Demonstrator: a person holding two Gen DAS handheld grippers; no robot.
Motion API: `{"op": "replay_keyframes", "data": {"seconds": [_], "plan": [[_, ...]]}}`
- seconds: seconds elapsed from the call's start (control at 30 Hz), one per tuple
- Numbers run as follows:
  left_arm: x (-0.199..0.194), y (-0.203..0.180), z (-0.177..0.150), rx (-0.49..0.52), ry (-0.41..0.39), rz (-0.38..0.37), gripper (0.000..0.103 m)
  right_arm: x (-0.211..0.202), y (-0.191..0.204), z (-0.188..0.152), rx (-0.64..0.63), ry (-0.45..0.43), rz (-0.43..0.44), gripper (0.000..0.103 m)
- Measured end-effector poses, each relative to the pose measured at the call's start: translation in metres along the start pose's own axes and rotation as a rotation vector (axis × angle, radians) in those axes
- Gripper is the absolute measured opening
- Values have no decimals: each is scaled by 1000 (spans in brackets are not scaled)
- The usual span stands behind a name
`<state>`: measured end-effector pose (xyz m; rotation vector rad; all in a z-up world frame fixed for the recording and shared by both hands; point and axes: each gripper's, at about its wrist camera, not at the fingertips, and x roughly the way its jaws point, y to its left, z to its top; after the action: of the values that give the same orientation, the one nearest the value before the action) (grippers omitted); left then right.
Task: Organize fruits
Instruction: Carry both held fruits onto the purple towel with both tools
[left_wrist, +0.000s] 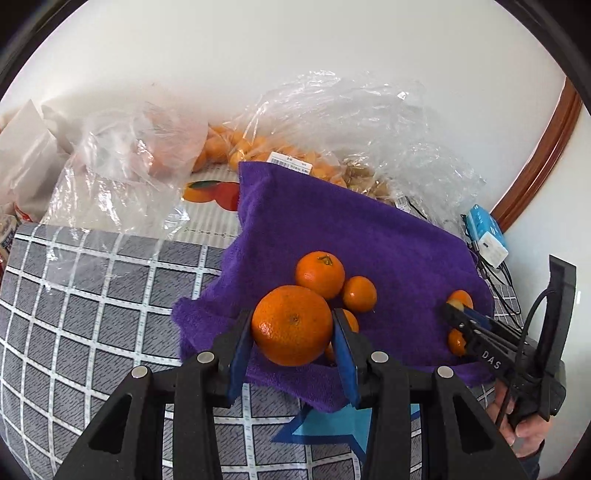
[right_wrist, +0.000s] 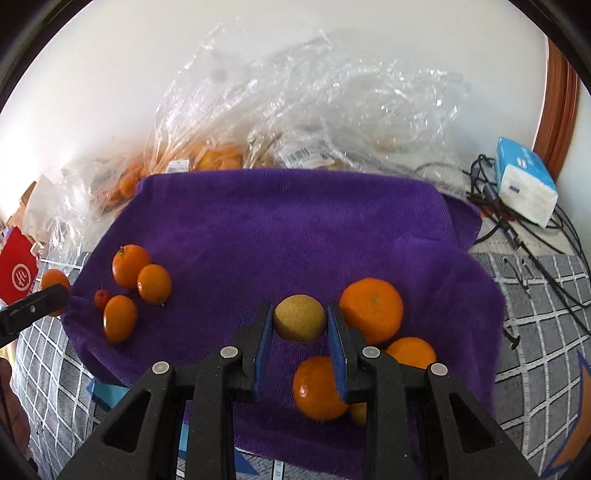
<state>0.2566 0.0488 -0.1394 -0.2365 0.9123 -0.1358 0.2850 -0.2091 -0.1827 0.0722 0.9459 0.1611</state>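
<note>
Both tongs are carrying fruit: the left gripper (left_wrist: 293, 325) is pinching a large orange (left_wrist: 291, 325), and the right gripper (right_wrist: 300, 318) is pinching a small yellowish fruit (right_wrist: 300, 317). Beyond the left tongs, a cluster of oranges (left_wrist: 320, 274) is sitting on the purple towel (right_wrist: 288, 229); beside the right tongs, another group (right_wrist: 371, 309) is gathering. Sorting seems partly done; bagged fruit (left_wrist: 221, 147) is waiting behind the towel.

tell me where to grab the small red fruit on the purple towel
Take the small red fruit across its round middle, coming straight down from above. An orange fruit sits close at its right, so set the tongs along the open near-far line, clear of that neighbour.
</note>
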Motion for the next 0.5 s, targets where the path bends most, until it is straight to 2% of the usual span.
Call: {"op": "replay_keyframes", "data": {"seconds": [0.17,0.23,0.33,0.43,0.5], "plan": [[10,-14,-1,23,18,-48,39,7,3,-2,-35,9,-30,29],[12,-21,0,38,18,-64,39,4,0,-3,-23,15,-17,30],[16,-36,0,56,28,-92,39,-9,-3,-2,-13,11,-6,38],[22,-50,-3,64,49,-130,39,-27,-4,-7,-27,-25,-45,40],[30,-61,-6,80,68,-130,39,-38,-7,-11,-31,-42,-57,40]]}}
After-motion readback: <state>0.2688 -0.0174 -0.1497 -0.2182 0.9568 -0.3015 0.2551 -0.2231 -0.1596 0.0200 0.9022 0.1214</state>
